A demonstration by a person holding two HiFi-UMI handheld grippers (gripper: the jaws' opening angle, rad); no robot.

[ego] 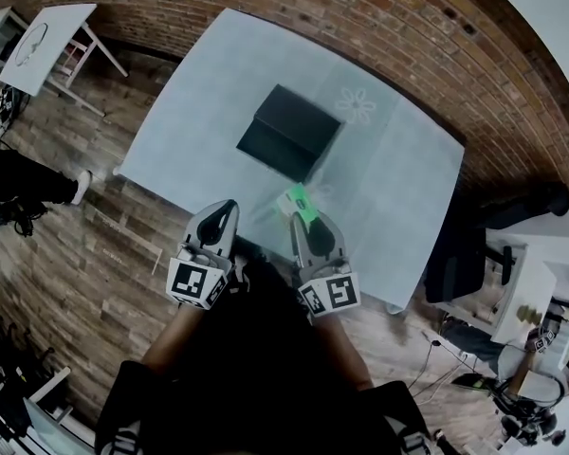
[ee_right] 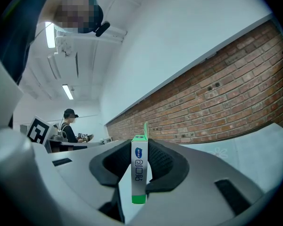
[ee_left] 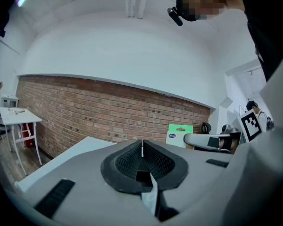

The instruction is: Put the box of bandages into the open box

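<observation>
Right now, closest in, the right gripper has its jaws pinching the box of bandages, a white pack with a green end, standing on its narrow edge between the pads. Just beside it, the left gripper shows its jaws pressed together. Both hang over the near side of the pale desk. Ahead of the jaws, not touching the box of bandages, the dark open box sits on the desk. Farther off runs a brick wall.

Side by side, left hand-held gripper jaws together, right hand-held gripper tight on box of bandages.
</observation>
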